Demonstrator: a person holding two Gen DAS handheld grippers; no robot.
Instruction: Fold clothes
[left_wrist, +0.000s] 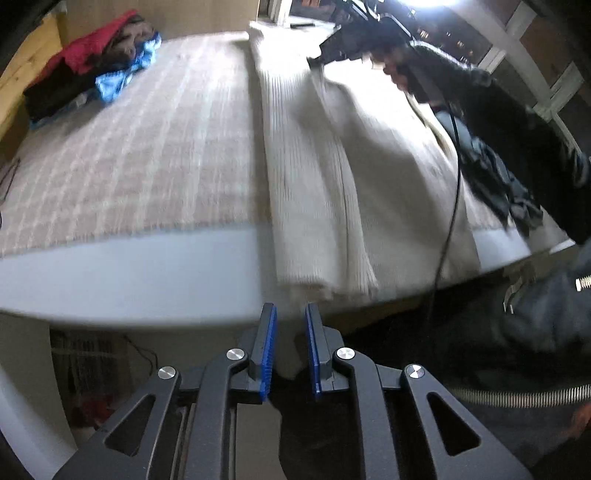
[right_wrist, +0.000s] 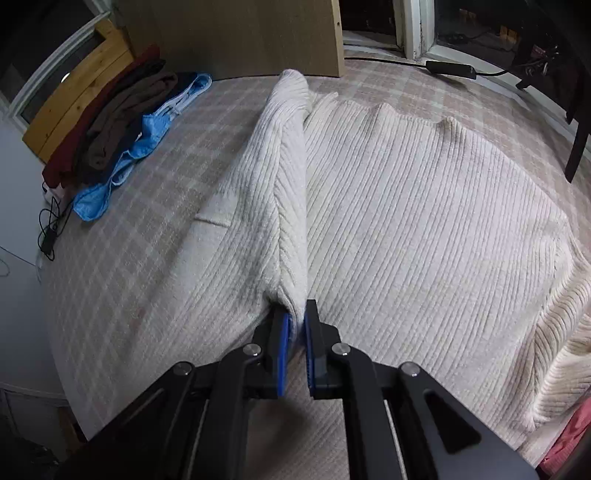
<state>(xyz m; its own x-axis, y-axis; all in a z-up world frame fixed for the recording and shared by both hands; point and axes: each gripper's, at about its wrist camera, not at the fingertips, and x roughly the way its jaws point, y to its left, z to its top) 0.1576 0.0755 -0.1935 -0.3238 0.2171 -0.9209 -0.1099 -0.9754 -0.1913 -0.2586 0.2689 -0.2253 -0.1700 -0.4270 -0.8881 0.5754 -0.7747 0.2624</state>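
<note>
**On the bed: side fold of cream sweater under way**

At centre frame of the right wrist view, right tool (right_wrist: 297, 325) pinching the edge of the cream ribbed sweater (right_wrist: 424, 221), pads pressed onto a ridge of knit. Lifted flap (right_wrist: 273, 177) running up from the pinch toward upper centre, standing above the flat body of the garment, not yet laid over. Rest of the sweater spread flat across centre and right of frame on the checked bed cover (right_wrist: 122, 266); one part drooping off the bed edge at lower right.

In the left wrist view, left tool (left_wrist: 290, 325) at lower centre, pads spread, nothing between them, hovering just off the bed edge and close to the sweater hem, apart from it. Sweater seen there as a long strip from upper centre down to the white mattress side (left_wrist: 147, 273). Heavy motion blur here; right tool and hand a dark smear at upper right.

Pile of other clothes (right_wrist: 118, 125), red, brown, blue, at upper left, well apart from the sweater.

Step in hand, judged: first lengthwise fold, flap raised and ready to cross. Next move likely calls for carrying the pinched edge rightward over the body, laying it flat, then letting go; left tool probably needed at the hem to keep the fold line straight. Soft knit, likely to sag or bunch if pulled one-handed.
</note>
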